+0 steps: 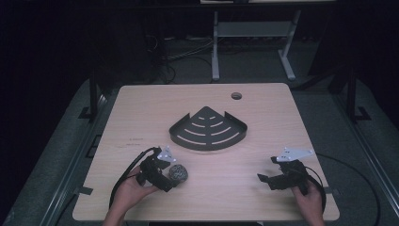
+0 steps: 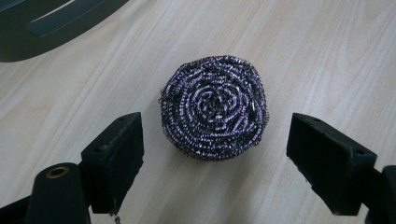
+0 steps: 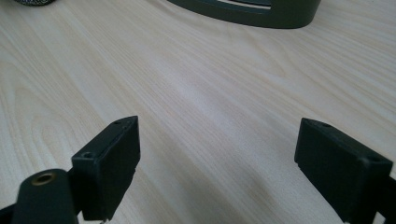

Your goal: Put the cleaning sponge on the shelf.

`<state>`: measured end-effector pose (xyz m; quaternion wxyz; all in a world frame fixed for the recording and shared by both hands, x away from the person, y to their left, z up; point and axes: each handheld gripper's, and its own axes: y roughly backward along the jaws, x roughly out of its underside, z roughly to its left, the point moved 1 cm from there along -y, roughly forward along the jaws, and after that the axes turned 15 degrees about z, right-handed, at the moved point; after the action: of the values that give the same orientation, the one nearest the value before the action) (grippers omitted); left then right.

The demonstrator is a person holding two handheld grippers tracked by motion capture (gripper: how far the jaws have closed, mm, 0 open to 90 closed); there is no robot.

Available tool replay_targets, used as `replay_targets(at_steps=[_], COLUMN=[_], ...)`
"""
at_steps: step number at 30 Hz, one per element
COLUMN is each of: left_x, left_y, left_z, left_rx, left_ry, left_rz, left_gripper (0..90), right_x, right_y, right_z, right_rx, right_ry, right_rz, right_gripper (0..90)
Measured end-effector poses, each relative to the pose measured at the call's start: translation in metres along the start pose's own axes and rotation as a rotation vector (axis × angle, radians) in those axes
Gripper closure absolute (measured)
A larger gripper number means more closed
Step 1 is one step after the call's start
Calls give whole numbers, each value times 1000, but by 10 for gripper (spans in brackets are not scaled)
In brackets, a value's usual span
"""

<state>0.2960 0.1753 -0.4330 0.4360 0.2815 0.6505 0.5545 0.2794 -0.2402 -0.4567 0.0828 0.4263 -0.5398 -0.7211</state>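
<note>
At the left of the high view, the person's left hand (image 1: 129, 190) comes in from the bottom edge and holds the left gripper (image 1: 170, 180), a black two-jaw tool with a grey three-cornered plate on top and a cable looping back toward the forearm. Its jaws stand wide apart, released, with nothing pinched between them. Just ahead of them lies the round, coiled metal scouring ball (image 1: 179, 173), dark with a purplish glint (the left gripper view shows its spiral winding plainly). In that view the scouring ball (image 2: 214, 106) rests on the pale wood-grain table (image 2: 327, 56), sitting in the open space in front of the two black jaws and apart from both of them; the left gripper (image 2: 215, 154) straddles the near side of it without touching.

Toward the middle of the table (image 1: 141, 108), well beyond the ball, sits the dark grey fan-shaped metal corner tray (image 1: 208, 129) with curved slots cut in its floor and a low rim. A small round hole (image 1: 236, 96) pierces the tabletop near the far edge.

At the right, the right hand (image 1: 308, 197) holds the right gripper (image 1: 264, 179) low over bare wood, well apart from the tray and the ball. In the right gripper view its jaws are spread wide, and the right gripper (image 3: 217, 154) is unclenched and holds nothing, with the tray's rim (image 3: 261, 16) at the top edge.
</note>
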Motion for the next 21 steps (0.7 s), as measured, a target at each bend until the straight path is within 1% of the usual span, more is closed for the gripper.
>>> replay_targets(at_steps=[7,8,10,13,14,17,21], left_x=[-5,-6,-8,-10,-11,-13,-15], left_y=[-5,-5,-6,-7,-8,-10,-12], left_z=[1,1,1,1,1,1,1], left_rx=[13,10,15,11,9,9,15], left_ry=[1,-4,0,-2,-1,-2,10], left_rz=[19,23,26,27,37,45,51], left_gripper=[185,185,185,193,200,204,214], right_x=[0,0,0,0,0,0,0], right_y=[0,0,0,0,0,0,1], right_z=[0,-1,-1,-1,-1,-1,-1], right_rx=[-3,-2,-2,0,0,-1,-2], right_ry=[-4,0,1,6,6,6,6], right_rz=[-4,-4,-3,-2,-4,-4,-5], right_gripper=[139,138,138,139,139,138,139])
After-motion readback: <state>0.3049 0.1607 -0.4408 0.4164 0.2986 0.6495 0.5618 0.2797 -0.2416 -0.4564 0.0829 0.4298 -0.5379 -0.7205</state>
